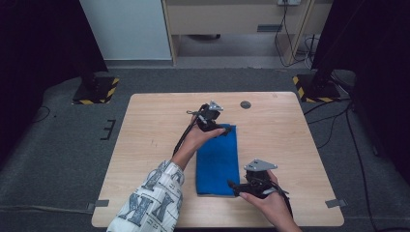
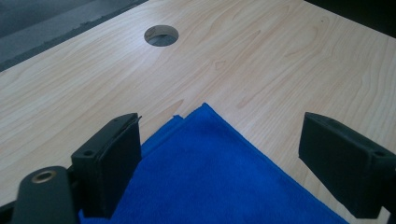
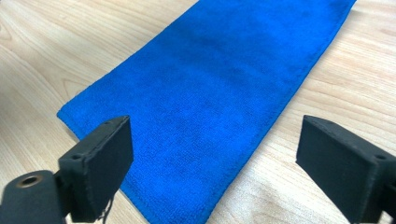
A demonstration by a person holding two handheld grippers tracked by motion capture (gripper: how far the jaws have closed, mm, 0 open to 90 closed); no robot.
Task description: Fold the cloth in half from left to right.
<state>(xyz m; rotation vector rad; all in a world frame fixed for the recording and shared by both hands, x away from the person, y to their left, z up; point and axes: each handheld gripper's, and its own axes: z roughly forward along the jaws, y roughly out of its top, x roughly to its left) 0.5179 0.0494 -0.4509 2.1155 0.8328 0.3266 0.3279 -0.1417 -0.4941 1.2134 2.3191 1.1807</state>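
1. The blue cloth (image 1: 217,159) lies folded into a strip at the table's (image 1: 145,145) centre; that fold looks done.
2. The left gripper (image 1: 223,130) and right gripper (image 1: 232,186) are both spread wide, gripping nothing.
3. Possibly another fold remains.

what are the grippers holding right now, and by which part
Nothing is held. The left gripper stands open above a corner of the folded blue cloth, and the right gripper stands open above its other end.

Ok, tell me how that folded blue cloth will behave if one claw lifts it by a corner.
The blue cloth is probably floppy: it lies flat and hugs the table. Its layered corner edges suggest the fold may fall open. Its nap looks fuzzy, so it should grip rather than slip, and it likely weighs little.
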